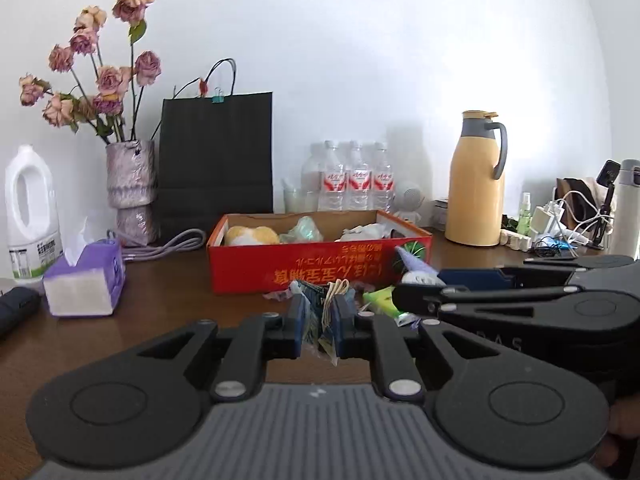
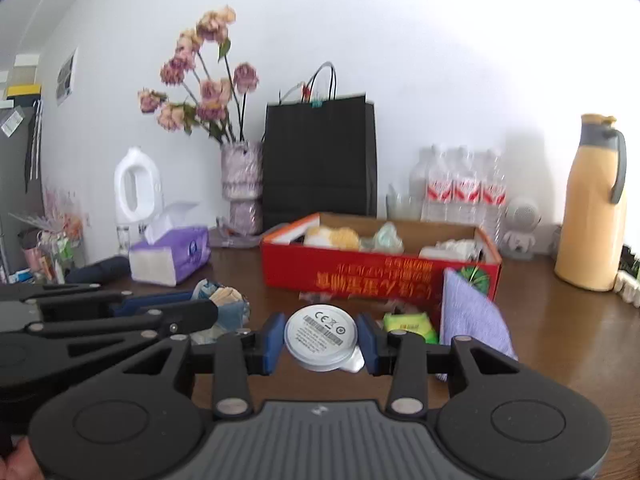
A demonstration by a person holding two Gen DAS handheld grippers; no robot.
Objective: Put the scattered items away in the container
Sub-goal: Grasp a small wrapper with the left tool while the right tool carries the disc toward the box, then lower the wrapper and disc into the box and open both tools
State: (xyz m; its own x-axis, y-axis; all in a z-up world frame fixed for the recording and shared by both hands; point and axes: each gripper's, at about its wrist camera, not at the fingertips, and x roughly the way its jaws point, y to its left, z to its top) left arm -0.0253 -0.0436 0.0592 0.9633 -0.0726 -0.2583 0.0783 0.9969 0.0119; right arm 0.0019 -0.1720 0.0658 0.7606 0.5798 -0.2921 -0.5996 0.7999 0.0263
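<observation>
An open red cardboard box [image 1: 320, 270] [image 2: 360, 276] stands mid-table; a yellow plush [image 1: 250, 235], a pale green bag [image 1: 304, 230] and white paper lie in it. My left gripper [image 1: 322, 314] [image 2: 200, 306] is shut on a crumpled blue and tan wrapper [image 1: 326, 300] [image 2: 224, 300], just in front of the box. Beside it on the right, my right gripper [image 2: 320, 338] [image 1: 424, 284] is shut on a round white disc [image 2: 320, 332] with a printed label. A green packet [image 2: 406, 324] and a purple cloth [image 2: 472, 320] lie before the box's right end.
A purple tissue box [image 1: 84, 280] sits left of the red box. Along the wall stand a white jug [image 1: 30, 216], a vase of dried roses [image 1: 132, 192], a black paper bag [image 1: 216, 168], water bottles [image 1: 358, 180] and a yellow thermos jug [image 1: 476, 184]. Chargers and cables [image 1: 560, 224] crowd the far right.
</observation>
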